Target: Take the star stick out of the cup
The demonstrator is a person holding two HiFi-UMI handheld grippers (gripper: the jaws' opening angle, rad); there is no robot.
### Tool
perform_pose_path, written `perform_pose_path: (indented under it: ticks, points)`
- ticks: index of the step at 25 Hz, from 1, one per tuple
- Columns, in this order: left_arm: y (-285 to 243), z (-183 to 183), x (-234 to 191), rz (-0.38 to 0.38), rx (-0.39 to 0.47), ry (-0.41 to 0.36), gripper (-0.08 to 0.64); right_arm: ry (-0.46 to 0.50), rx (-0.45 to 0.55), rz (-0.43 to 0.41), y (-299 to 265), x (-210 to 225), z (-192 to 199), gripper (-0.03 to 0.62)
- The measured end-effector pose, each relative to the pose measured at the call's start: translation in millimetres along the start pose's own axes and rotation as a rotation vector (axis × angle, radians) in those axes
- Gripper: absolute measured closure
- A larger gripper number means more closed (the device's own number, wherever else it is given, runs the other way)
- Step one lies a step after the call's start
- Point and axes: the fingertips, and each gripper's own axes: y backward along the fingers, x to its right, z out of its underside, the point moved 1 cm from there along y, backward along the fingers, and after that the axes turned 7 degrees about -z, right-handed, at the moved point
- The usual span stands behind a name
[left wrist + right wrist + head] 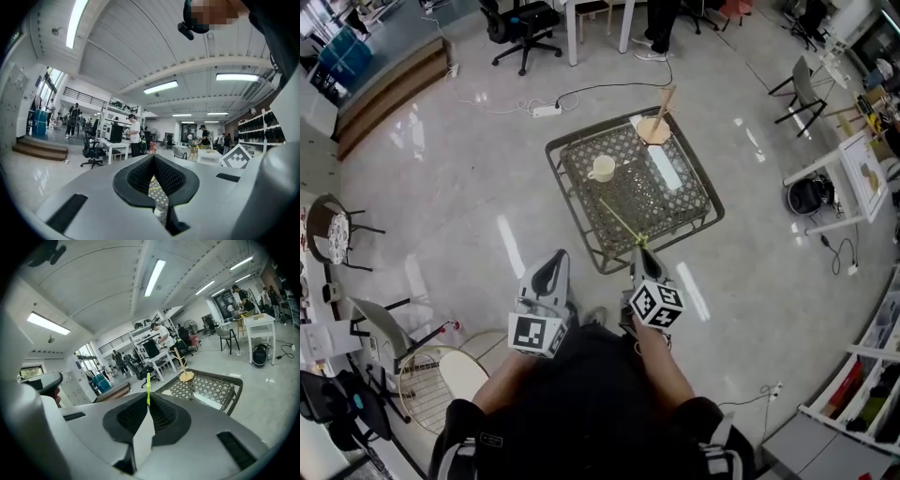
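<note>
The star stick (621, 222) is a thin yellow-green rod. It slants over the near side of the lattice-top table (675, 202), clear of the white cup (602, 169). My right gripper (641, 251) is shut on its near end. In the right gripper view the stick (148, 384) stands up from between the closed pads of that gripper (148, 397); I cannot make out its star end. My left gripper (551, 264) hangs beside it at the table's near corner, jaws together and holding nothing. In its own view the left gripper (153, 159) points up at the ceiling.
A wooden peg stand (654, 127) and a white strip (664, 167) sit on the far part of the table. A power strip with cable (546, 110) lies on the floor beyond. An office chair (520, 28), a white side table (853, 173) and a round white stool (459, 375) surround the spot.
</note>
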Motion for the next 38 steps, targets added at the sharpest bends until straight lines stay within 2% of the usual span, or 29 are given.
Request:
perform_pose_path:
  ticks: [12,16,25,38]
  points:
    - [34.0,-18.0,-23.8,0.03,0.05,0.006,0.545,0.068,0.079,0.025,52.3,-64.8,-8.9,0.571]
    - [38.3,-12.1,-32.6,0.049,0.04,0.023,0.545,0.094,0.104,0.036,62.7,-84.4,-9.8,0.571]
    - [51.2,-3.7,-34.0,0.072,0.037,0.036,0.545,0.121,0.123,0.051,83.3,-100.6,-5.7,0.571]
    - [54.0,-0.1,-39.9,0.089,0.029,0.046,0.545,0.126,0.124,0.054,80.5,-109.9,-0.1,0.571]
